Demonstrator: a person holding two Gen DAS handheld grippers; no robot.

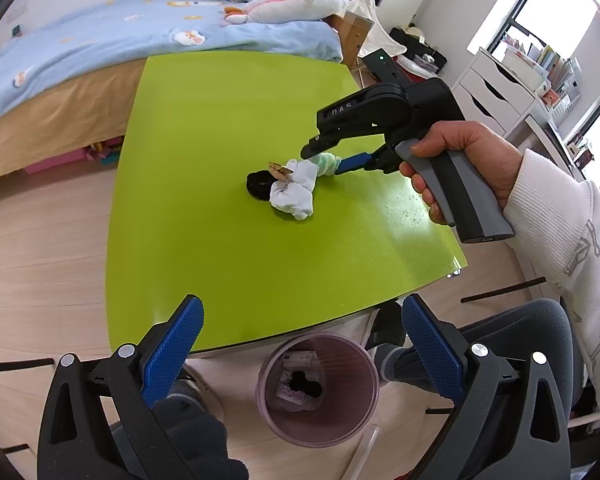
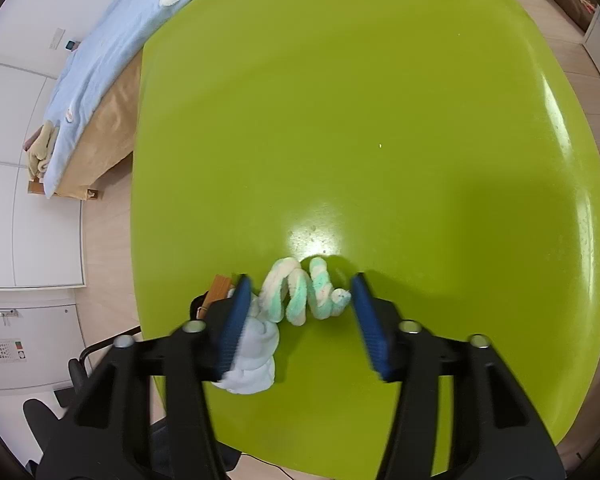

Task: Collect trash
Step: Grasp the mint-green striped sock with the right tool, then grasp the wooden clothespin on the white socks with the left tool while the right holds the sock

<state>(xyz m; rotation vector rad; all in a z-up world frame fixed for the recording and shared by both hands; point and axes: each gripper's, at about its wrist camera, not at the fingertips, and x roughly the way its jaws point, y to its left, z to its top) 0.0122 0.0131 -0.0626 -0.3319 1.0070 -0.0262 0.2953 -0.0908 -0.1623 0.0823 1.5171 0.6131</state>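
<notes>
A green-and-white twisted fuzzy rope (image 2: pixel 300 296) lies on the lime-green table (image 2: pixel 360 120). My right gripper (image 2: pixel 302 300) straddles it. The right pad touches the rope's end and the left pad stands just off it, so the jaws are open around the rope. Beside the rope lie a crumpled white cloth (image 2: pixel 256 356), a wooden clothespin (image 1: pixel 280 170) and a small black item (image 1: pixel 258 186). My left gripper (image 1: pixel 302 308) hangs open and empty over the table's near edge, above a pinkish trash bin (image 1: pixel 364 364) that holds scraps.
A bed with a blue quilt (image 1: pixel 100 40) and plush toys borders the table's far side. White drawers (image 1: pixel 488 92) stand at the right. The person's hand (image 1: pixel 460 160) and white sleeve are on the right, with knees and chair below.
</notes>
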